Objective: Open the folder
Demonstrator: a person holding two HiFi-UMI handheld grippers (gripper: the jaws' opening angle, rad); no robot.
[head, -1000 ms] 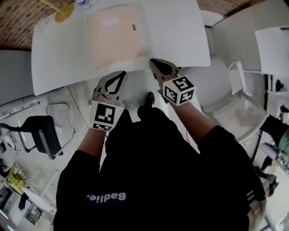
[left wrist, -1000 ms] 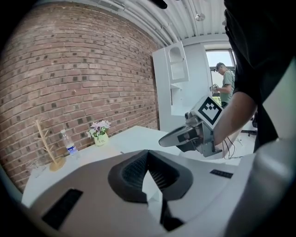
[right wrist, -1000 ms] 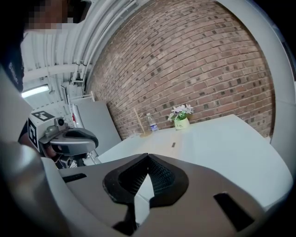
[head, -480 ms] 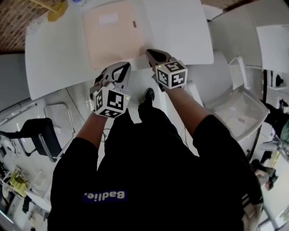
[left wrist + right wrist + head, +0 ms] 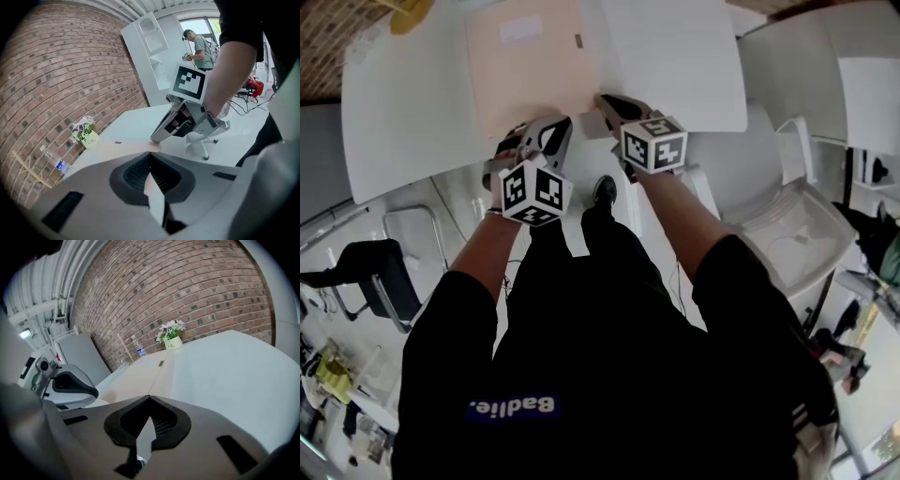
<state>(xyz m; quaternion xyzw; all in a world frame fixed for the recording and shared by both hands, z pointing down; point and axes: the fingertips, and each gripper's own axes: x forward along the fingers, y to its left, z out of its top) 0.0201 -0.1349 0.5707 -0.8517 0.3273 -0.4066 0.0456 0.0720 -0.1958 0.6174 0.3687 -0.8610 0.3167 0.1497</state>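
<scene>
A peach folder (image 5: 530, 66) lies shut and flat on the white table (image 5: 675, 56), with a small dark tab on its right side. My right gripper (image 5: 607, 101) is shut, its tip resting at the folder's near right corner. In the left gripper view that same gripper (image 5: 155, 138) touches the folder (image 5: 123, 146) at the table's front edge. The left gripper (image 5: 546, 142) is also shut, its tip just short of the folder's near edge, nothing between its jaws. From the right gripper view the folder (image 5: 136, 376) stretches ahead of the closed jaws, with the left gripper (image 5: 70, 385) to the left.
A small flower pot (image 5: 172, 341) and a water bottle (image 5: 138, 350) stand at the table's far end by the brick wall. A white office chair (image 5: 787, 216) is to the right, a black chair (image 5: 380, 272) to the left. A person (image 5: 199, 44) stands far behind.
Both grippers have moved forward from in front of the table to the folder's near edge; the right tip has reached the folder's near right corner.
</scene>
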